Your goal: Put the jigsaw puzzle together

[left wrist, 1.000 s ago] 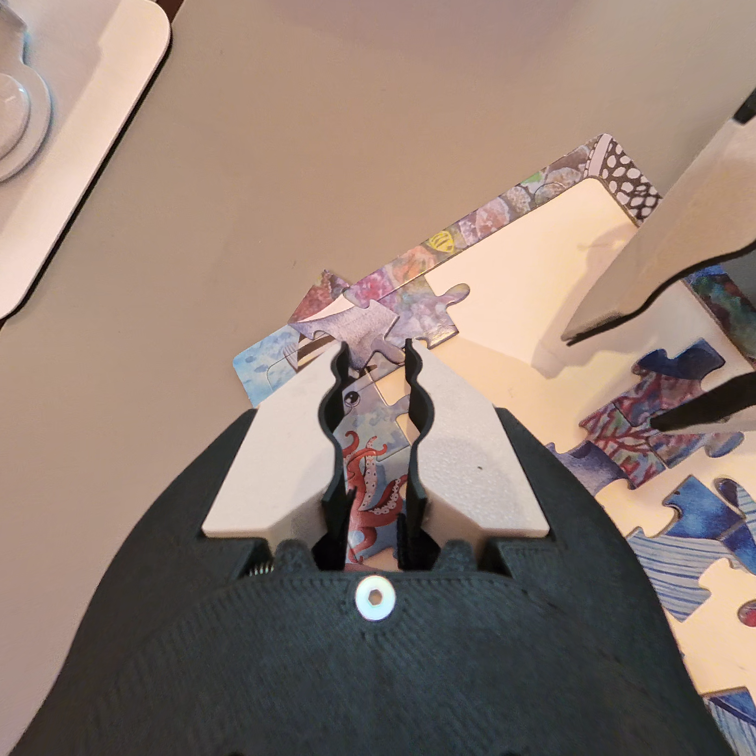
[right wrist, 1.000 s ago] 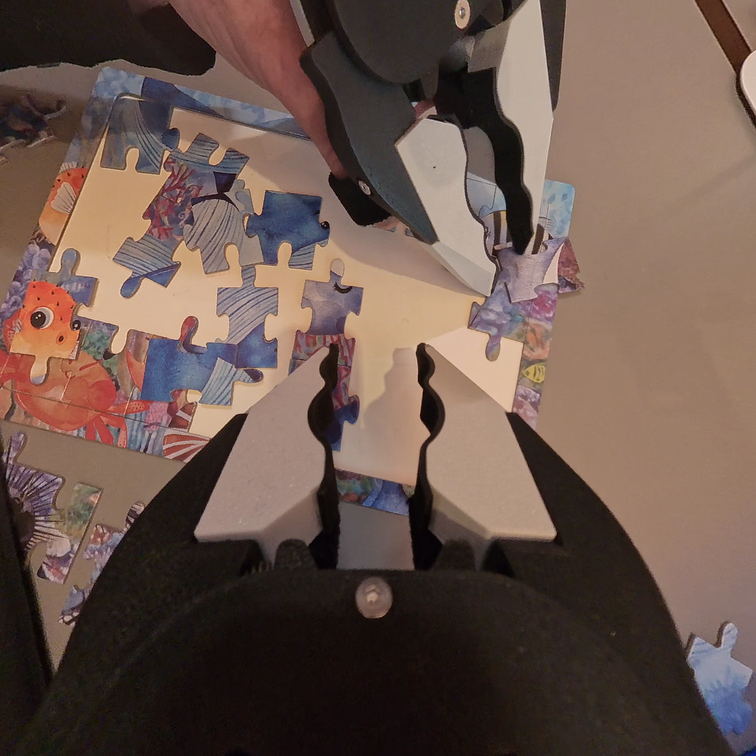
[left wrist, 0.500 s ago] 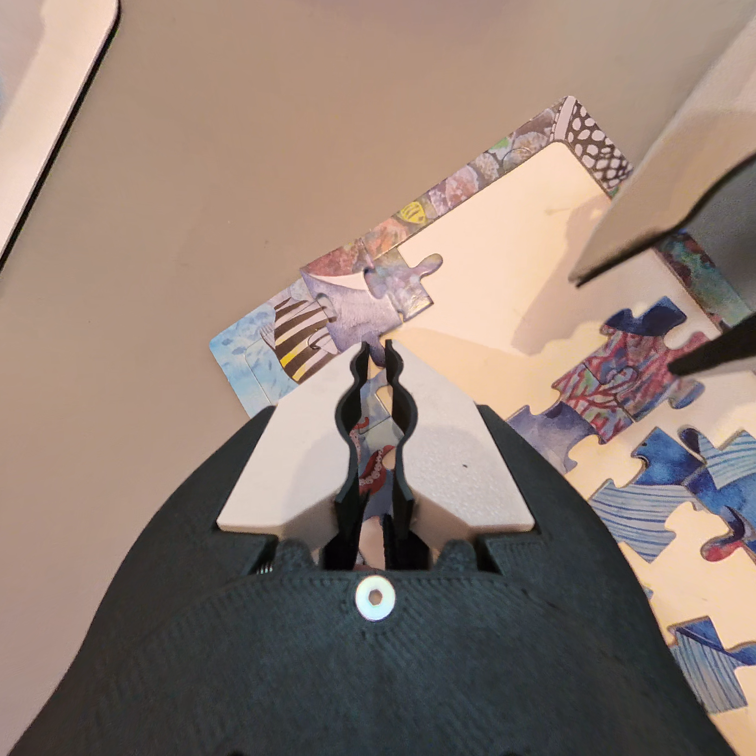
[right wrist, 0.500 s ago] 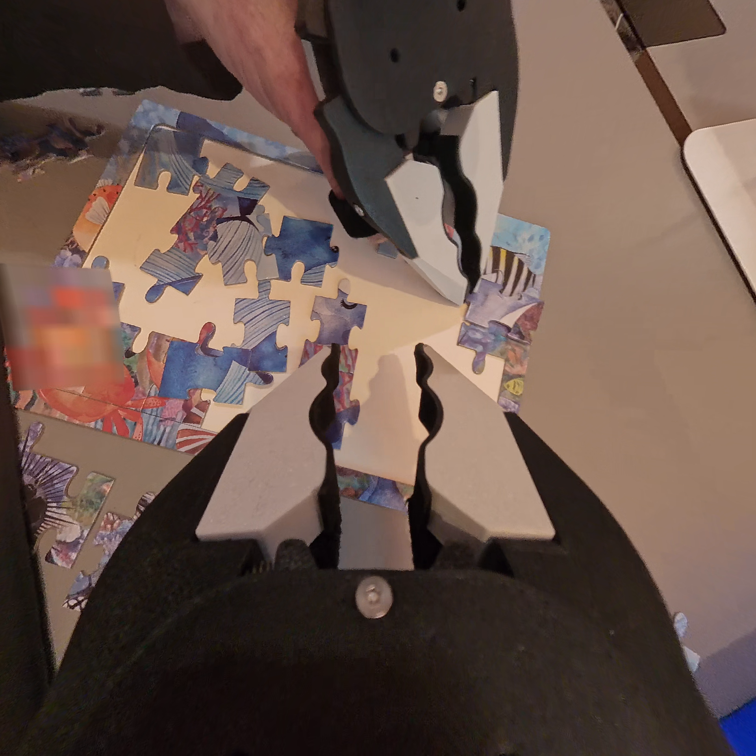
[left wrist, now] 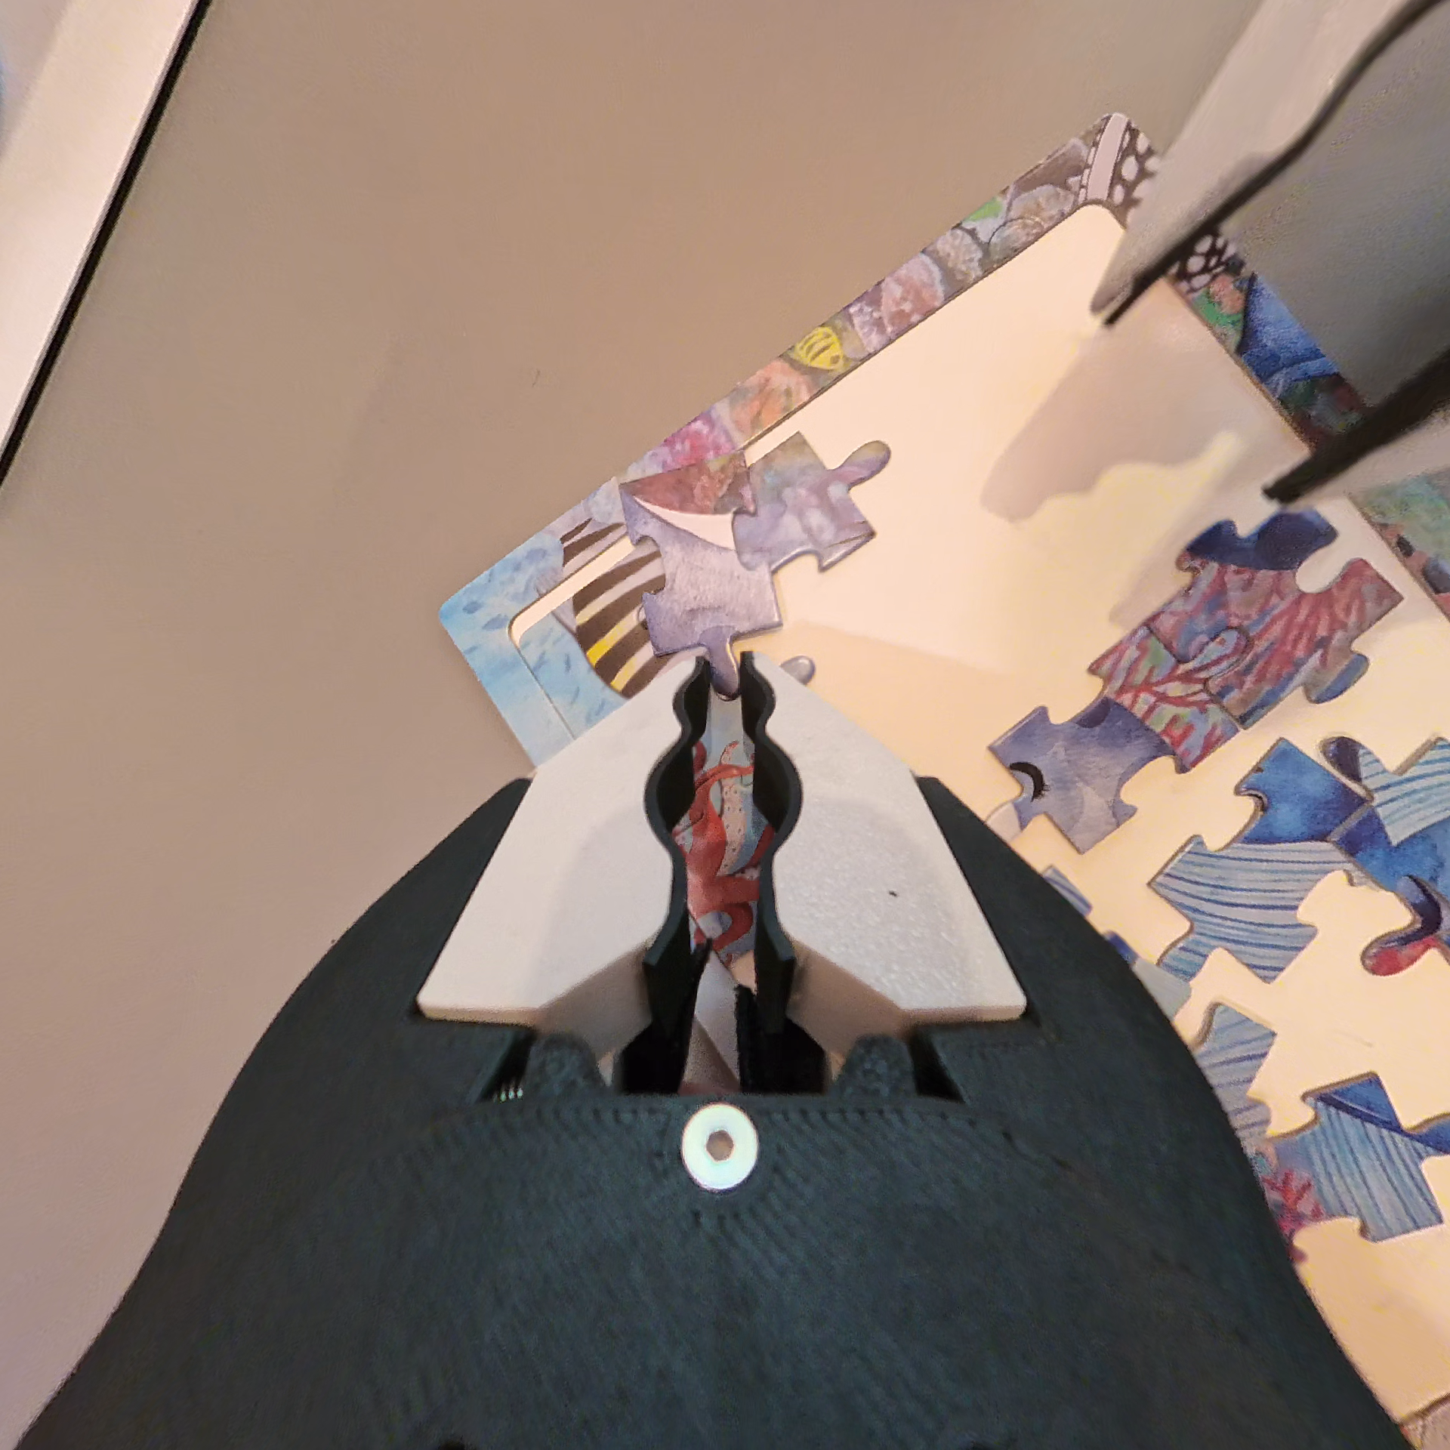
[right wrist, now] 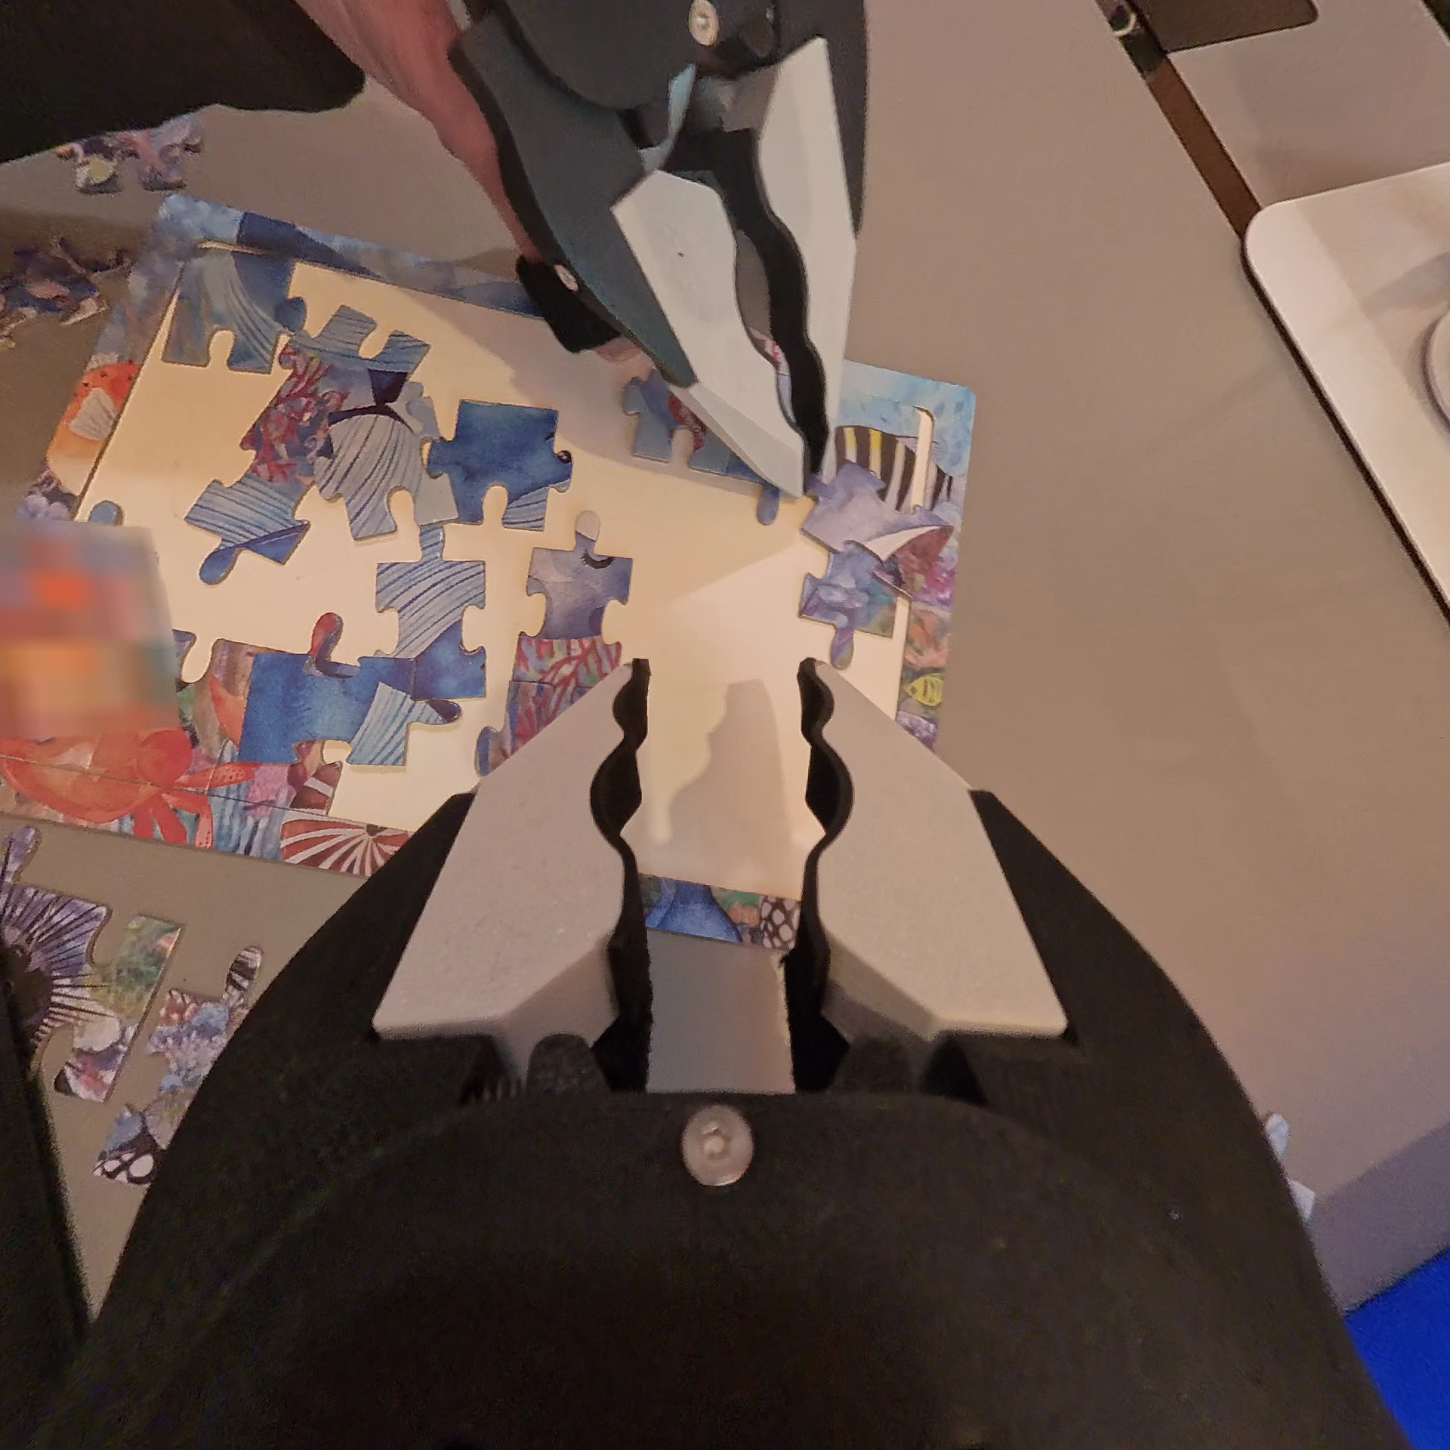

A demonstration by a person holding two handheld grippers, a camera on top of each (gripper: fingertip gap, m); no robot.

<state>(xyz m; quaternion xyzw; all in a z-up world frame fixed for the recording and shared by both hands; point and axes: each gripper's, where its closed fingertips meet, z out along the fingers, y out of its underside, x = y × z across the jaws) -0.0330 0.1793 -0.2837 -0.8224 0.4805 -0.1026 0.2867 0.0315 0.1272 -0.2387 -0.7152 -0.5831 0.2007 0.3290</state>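
The puzzle tray (right wrist: 706,612) lies on the tan table, with several blue, striped and coral pieces scattered in it. My left gripper (left wrist: 726,667) is shut on the tab of a purple ray piece (left wrist: 706,581), which lies near the tray's corner beside a black-striped fish piece (left wrist: 612,620). In the right wrist view the left gripper (right wrist: 808,463) points down at that same purple piece (right wrist: 855,510). An octopus piece shows through the gap behind its fingers. My right gripper (right wrist: 722,667) is open and empty above the bare part of the tray; it also shows in the left wrist view (left wrist: 1189,404).
Loose pieces lie on the table left of the tray (right wrist: 78,981) and beyond its far left corner (right wrist: 133,157). A white board (right wrist: 1349,329) sits at the right. A person's hand (right wrist: 471,102) holds the left gripper. A blue object (right wrist: 1397,1334) is at the lower right. The gap from one gripper's tips to the other's is roughly 10 cm.
The left gripper's fingers have closed from open onto the purple piece's tab. That piece went from askew over the border to lying inside the corner. The right gripper stayed open.
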